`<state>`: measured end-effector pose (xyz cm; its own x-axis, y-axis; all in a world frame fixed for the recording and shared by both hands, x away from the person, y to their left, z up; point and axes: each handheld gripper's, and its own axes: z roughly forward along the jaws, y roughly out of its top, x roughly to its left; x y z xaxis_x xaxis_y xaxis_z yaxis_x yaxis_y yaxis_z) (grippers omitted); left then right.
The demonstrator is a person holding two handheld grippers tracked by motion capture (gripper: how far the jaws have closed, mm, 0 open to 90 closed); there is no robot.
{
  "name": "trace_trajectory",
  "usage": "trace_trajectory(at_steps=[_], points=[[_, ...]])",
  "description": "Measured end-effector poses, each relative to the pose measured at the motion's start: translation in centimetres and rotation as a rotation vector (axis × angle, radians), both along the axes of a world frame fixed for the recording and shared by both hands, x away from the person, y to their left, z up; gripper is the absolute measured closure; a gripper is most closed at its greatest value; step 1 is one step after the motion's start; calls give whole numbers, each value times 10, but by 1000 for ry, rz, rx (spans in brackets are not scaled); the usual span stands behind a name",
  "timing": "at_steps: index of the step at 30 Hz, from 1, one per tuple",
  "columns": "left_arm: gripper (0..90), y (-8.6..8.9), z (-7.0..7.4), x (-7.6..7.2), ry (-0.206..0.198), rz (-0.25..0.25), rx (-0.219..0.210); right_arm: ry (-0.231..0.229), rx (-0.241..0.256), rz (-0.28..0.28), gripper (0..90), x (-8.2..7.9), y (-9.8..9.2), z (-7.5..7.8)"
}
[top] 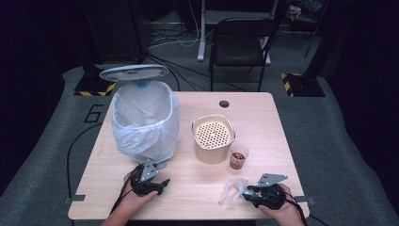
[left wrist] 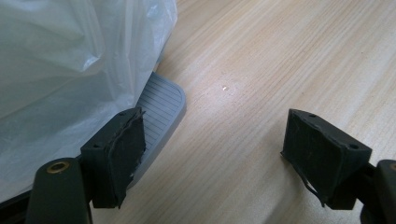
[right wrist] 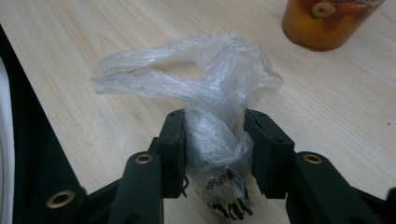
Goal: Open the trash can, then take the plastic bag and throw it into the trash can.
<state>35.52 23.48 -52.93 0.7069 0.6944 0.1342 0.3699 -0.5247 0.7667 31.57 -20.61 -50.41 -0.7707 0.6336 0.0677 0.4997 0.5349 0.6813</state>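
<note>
My right gripper (top: 245,192) (right wrist: 215,135) is shut on a crumpled clear plastic bag (top: 231,189) (right wrist: 205,93) at the table's front right; the bag's loose end lies on the wood ahead of the jaws. A clear cup of brownish liquid with bits in it (top: 238,156) (right wrist: 327,21) stands just beyond. A beige container with a perforated insert (top: 213,137) sits mid-table. My left gripper (top: 162,181) (left wrist: 224,158) is open and empty at the front left, beside the white-lined bin (top: 145,120) (left wrist: 70,65) and its grey foot pedal (left wrist: 161,105).
The bin's lid (top: 134,73) stands raised behind the bin. The wooden table (top: 254,117) has a round cable hole (top: 224,103) at the back. A black chair (top: 240,42) stands beyond the table's far edge.
</note>
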Motion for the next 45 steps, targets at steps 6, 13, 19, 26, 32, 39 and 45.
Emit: trace_trajectory(at_steps=[6,13,19,26,32,39,45], points=[[209,0,0,0,-5,5,-2,4,-1,14,679,1,1,1],[209,1,0,0,2,-3,-4,12,13,-6,712,2,1,1],[209,2,1,1,4,-12,-3,12,21,-5,735,4,0,2],[209,2,1,2,6,-9,-13,9,42,-15,736,4,-2,4],[209,2,1,2,7,-11,-12,-5,45,-19,740,2,-2,6],[209,3,1,2,10,-13,-15,-11,68,-16,746,5,-2,9],[209,4,1,3,14,-13,-25,-12,66,-11,748,2,-1,10]])
